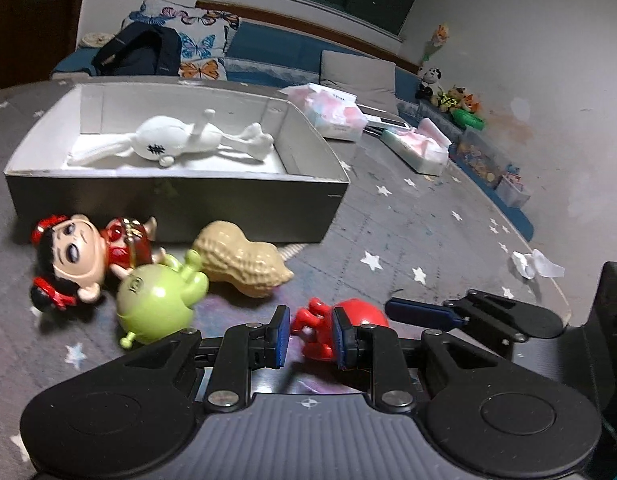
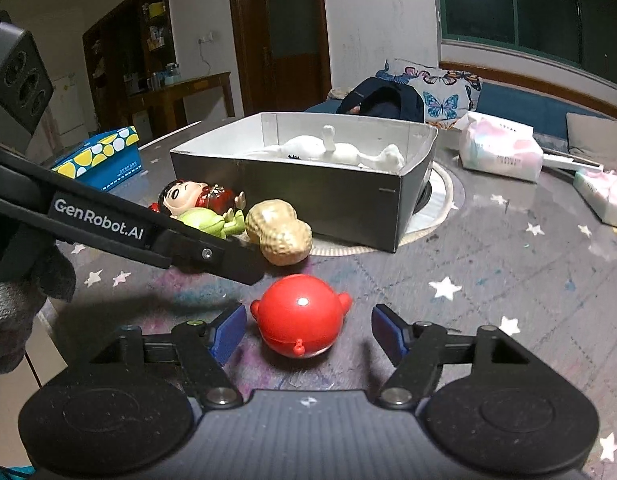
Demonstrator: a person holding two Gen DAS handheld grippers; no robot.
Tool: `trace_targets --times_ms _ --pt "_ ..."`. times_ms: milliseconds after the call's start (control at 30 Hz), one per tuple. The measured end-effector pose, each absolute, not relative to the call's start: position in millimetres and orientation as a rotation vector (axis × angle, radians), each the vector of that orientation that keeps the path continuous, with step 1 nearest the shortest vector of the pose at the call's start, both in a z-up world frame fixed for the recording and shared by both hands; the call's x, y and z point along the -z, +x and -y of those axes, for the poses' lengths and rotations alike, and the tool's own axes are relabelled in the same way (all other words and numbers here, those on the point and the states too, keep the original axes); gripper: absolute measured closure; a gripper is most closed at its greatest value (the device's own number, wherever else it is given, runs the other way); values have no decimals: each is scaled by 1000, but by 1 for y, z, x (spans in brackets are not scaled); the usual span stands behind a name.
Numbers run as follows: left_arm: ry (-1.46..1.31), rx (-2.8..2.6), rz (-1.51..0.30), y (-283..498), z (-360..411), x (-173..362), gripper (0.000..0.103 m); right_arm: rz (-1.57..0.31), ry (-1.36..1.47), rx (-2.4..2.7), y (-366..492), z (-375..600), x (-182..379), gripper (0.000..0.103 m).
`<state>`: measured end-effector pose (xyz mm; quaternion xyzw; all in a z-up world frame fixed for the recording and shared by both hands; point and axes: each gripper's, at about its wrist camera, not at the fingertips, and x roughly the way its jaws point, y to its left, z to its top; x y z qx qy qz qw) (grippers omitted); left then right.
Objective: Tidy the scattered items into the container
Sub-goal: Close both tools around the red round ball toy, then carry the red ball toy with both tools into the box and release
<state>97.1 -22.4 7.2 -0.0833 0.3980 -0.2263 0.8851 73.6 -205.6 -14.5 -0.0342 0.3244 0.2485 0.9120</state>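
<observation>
A grey open box (image 1: 168, 204) (image 2: 308, 196) holds a white plush toy (image 1: 168, 140) (image 2: 340, 152). In front of it lie a doll with red hair buns (image 1: 72, 252) (image 2: 180, 196), a green toy (image 1: 156, 304) (image 2: 204, 220) and a peanut toy (image 1: 240, 260) (image 2: 276, 236). A red round-headed toy (image 1: 362, 312) (image 2: 300, 316) rests on the star mat. My left gripper (image 1: 310, 336) is shut on the toy's small body and limbs. My right gripper (image 2: 308, 332) stands open around its head, both pads clear of it. The right gripper's finger (image 1: 420, 312) shows beside the head.
Tissue packs (image 1: 336, 116) (image 1: 420, 148) lie behind and right of the box. A blue box with yellow dots (image 2: 104, 156) stands at far left. Crumpled paper (image 1: 532, 264) lies to the right. A gloved hand (image 2: 12, 304) holds the left gripper.
</observation>
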Motion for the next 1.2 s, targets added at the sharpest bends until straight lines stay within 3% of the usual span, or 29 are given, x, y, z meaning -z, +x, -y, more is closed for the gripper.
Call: trace_targets --times_ms 400,633,1200 --pt "-231 527 -852 102 27 -2 77 -670 -38 -507 76 205 21 47" --pt "-237 563 -846 101 30 -2 70 -658 -69 -506 75 201 22 47" --pt "-276 577 -727 119 17 -48 69 -545 -121 -518 92 195 -24 50"
